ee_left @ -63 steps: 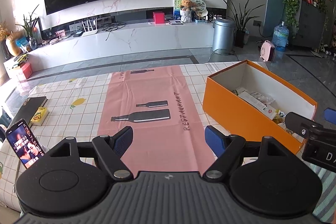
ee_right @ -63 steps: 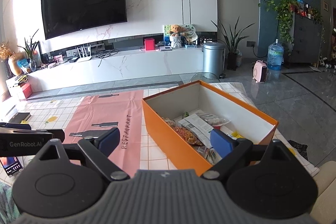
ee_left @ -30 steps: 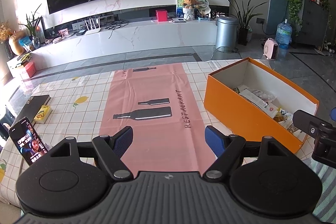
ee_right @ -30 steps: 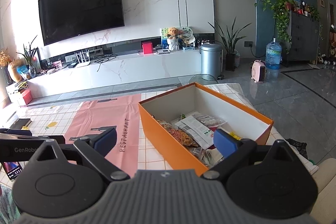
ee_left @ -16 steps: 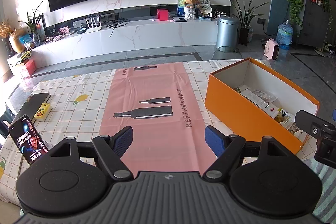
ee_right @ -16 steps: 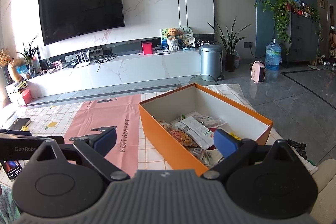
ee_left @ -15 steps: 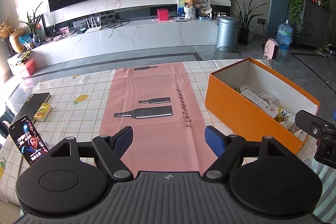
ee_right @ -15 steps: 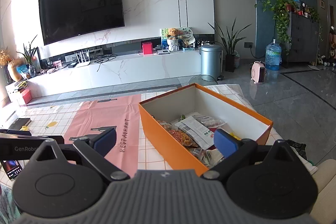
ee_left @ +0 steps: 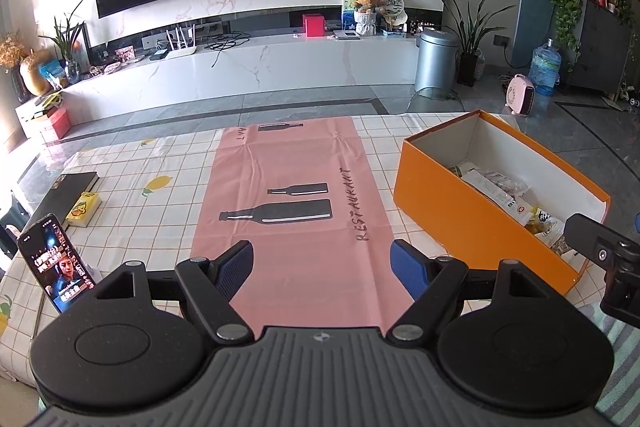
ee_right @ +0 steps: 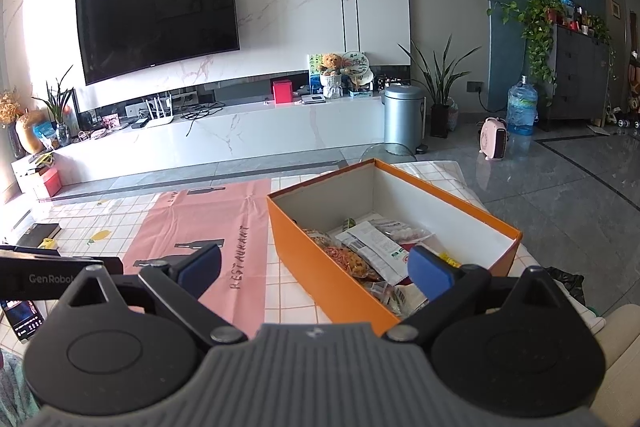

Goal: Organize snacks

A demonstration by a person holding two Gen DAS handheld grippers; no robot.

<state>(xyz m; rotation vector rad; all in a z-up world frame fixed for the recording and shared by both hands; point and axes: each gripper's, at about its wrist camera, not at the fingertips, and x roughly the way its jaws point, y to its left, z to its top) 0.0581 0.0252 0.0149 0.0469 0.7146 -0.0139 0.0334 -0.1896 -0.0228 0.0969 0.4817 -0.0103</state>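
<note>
An orange box with white inner walls stands on the right of the table, with several snack packets lying inside. My left gripper is open above the near end of a pink mat, nothing between its blue pads. My right gripper is open too, held in front of the box's near corner, its right pad over the packets. The right gripper's body shows at the right edge of the left wrist view.
A phone leans upright at the table's left near edge, its screen lit. A black book and a small yellow pack lie at the left. The checked tablecloth covers the table. Beyond it are a TV wall and floor.
Both grippers have drawn back and risen slightly over the last two seconds, so the table and box look a little farther. Both stay open and hold nothing.
</note>
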